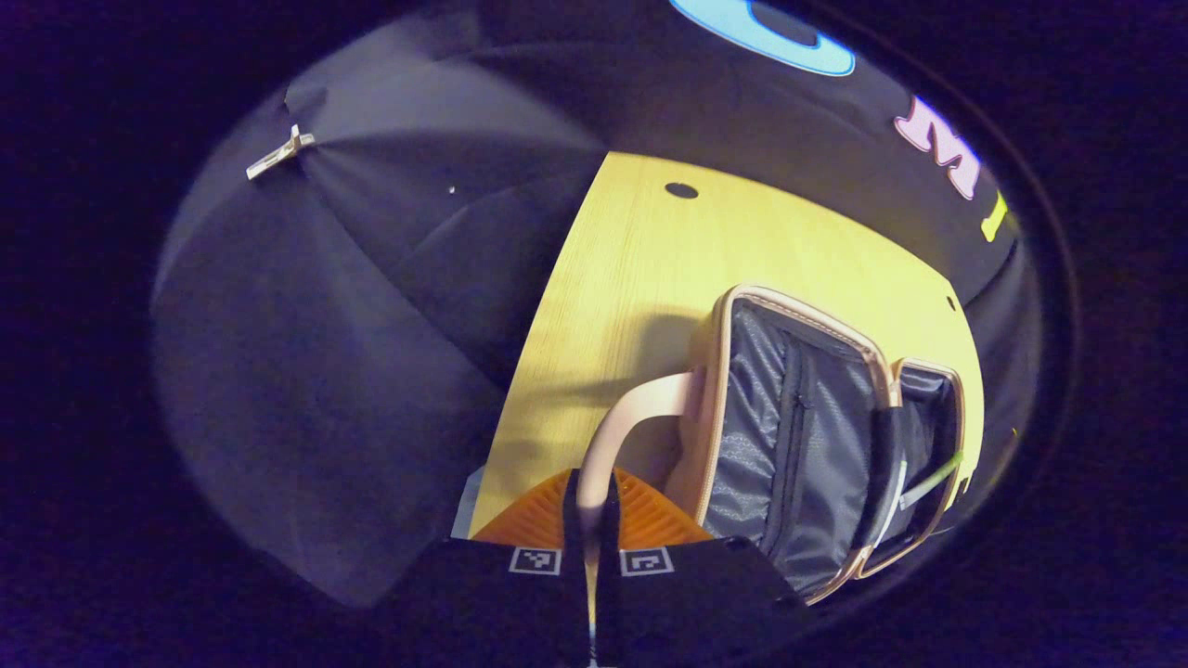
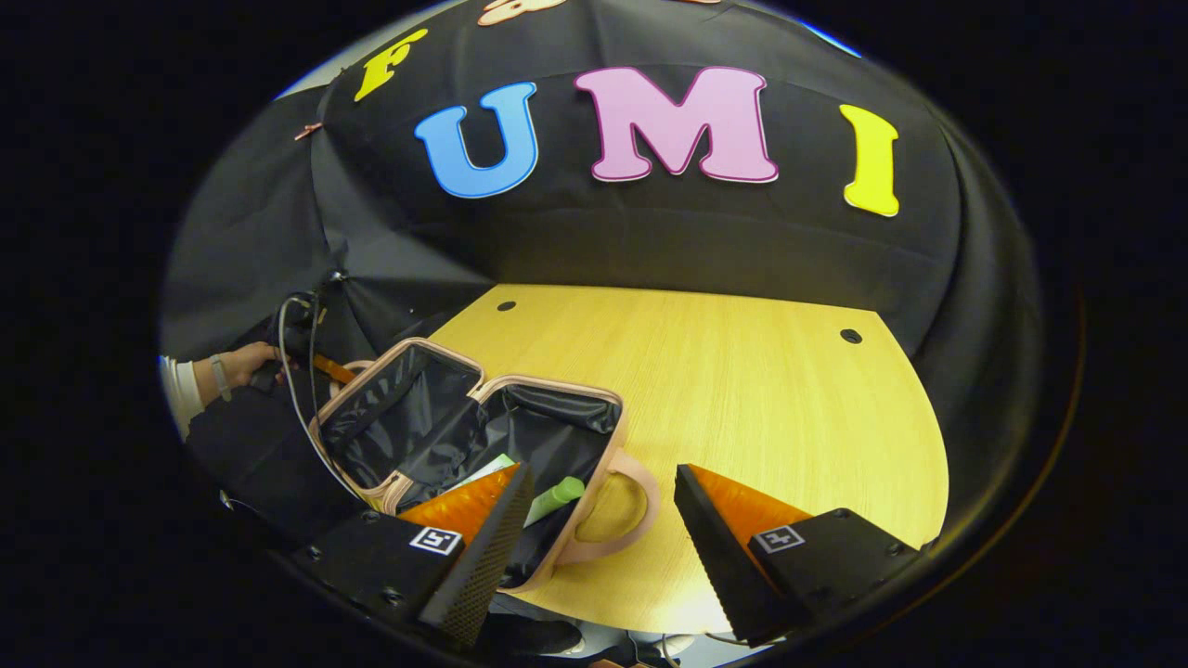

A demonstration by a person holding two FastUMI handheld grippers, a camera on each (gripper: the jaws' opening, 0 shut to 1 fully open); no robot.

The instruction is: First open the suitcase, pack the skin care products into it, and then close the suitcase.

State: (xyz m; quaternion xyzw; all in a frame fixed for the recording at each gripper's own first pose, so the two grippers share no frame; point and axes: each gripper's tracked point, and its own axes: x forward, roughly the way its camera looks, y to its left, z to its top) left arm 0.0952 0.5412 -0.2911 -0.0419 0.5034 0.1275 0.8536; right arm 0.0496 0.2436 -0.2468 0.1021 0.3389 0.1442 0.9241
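1 suitcase (image 2: 483, 436) on the wooden table (image 2: 742, 399), pink-trimmed, lying open with its 2 halves spread and the dark grey lining showing. In the right gripper view it sits at about 8 o'clock, long axis running from lower right to upper left, lid half toward 10 o'clock. It has 2 pink handles: 1 (image 2: 617, 510) on the near side, pointing toward 5 o'clock, and 1 on the far side.

The left gripper (image 1: 591, 506) has its 2 fingers pressed together on that far handle (image 1: 631, 417), which arcs up from 6 o'clock to the shell's edge. Clamped tight on it. In the right gripper view, a hand (image 2: 246, 362) at 9 o'clock holds that gripper.

Inside the deeper half: 1 green tube (image 2: 555, 498), lying flat and angled toward 2 o'clock, plus 1 pale flat item (image 2: 487, 468) beside it; no label readable on either.

The right gripper (image 2: 603, 547) hangs over the near handle with fingers spread wide, nothing between them.

The table shows 2 dark round holes near its far edge.
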